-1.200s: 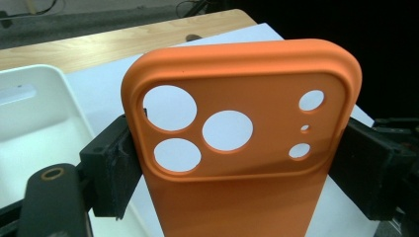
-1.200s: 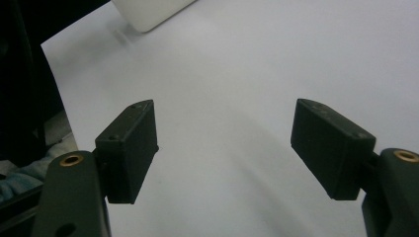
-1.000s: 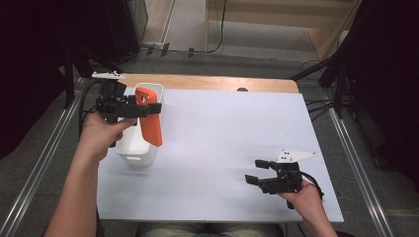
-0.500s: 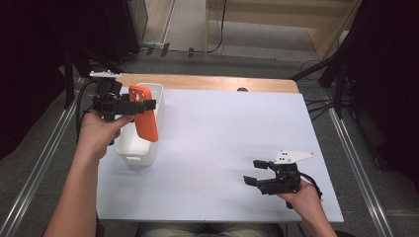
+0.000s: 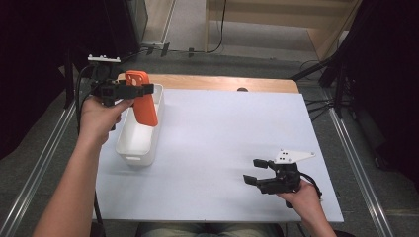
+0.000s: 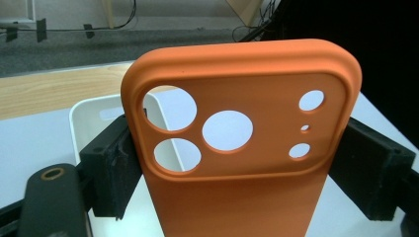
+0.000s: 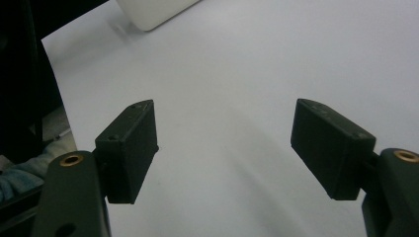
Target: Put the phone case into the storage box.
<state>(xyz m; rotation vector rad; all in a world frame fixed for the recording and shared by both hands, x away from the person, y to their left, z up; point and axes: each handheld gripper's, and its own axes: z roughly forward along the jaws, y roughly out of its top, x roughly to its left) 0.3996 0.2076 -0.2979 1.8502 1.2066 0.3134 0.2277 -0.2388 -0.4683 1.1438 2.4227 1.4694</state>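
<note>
My left gripper [image 5: 141,91] is clamped on the two long edges of an orange phone case [image 5: 142,98], holding it upright above the far end of the white bin [image 5: 129,148] at the table's left side; whether the case's lower end touches the bin I cannot tell. In the left gripper view the case [image 6: 237,197] faces me with its camera end up: three large round cutouts and three small ones pierce a raised rim, and through them I see the bin's edge [image 6: 79,111] and the white table top [image 5: 222,138]. I can read no brand, label or writing on the case, the bin or my grippers. The case's lower end is cut off at the bottom of that view, and the case hides much of the bin behind it. My right gripper [image 5: 256,174] sits low over the near right part of the table, well apart from the bin, its jaws spread wide with nothing between them; in its own view a corner of the bin [image 7: 153,12] is cut off at the top edge.
</note>
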